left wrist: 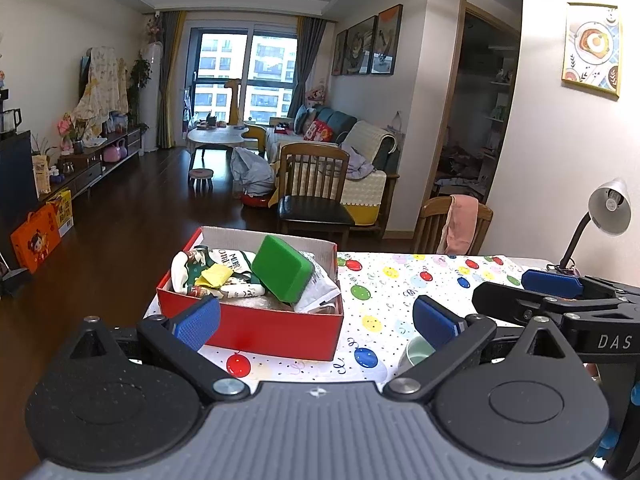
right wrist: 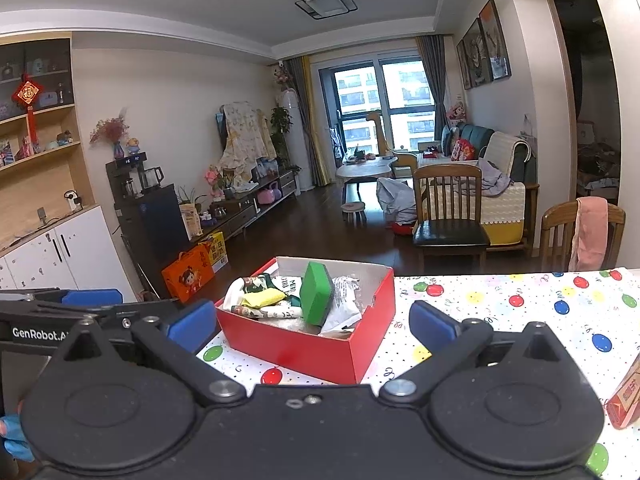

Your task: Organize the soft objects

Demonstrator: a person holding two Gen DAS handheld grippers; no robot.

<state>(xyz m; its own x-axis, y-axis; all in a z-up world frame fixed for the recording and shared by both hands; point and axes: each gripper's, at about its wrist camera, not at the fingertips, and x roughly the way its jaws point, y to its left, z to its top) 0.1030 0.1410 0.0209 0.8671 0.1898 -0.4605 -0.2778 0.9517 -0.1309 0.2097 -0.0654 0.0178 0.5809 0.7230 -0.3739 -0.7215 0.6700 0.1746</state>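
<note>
A red cardboard box sits at the near left corner of the counter, which is covered in a white balloon-print cloth. Inside it a green sponge leans tilted on top of white plastic packaging, with a yellow cloth lying on a green-and-white printed fabric beside it.

The left gripper hangs just in front of the box, its blue-padded fingers spread wide with nothing between them. The right gripper faces the same box, equally wide apart and empty.

Only the left wrist view shows a pale green cup, partly hidden behind that gripper's right finger, and a grey desk lamp at the counter's far edge. Only the right wrist view shows a red carton, cut off at the frame edge, its print unreadable. What lies under the packaging in the box cannot be made out.

Beyond the counter stand two wooden chairs, one draped with a pink cloth, on a dark wood floor, with a sofa and balcony window behind.
</note>
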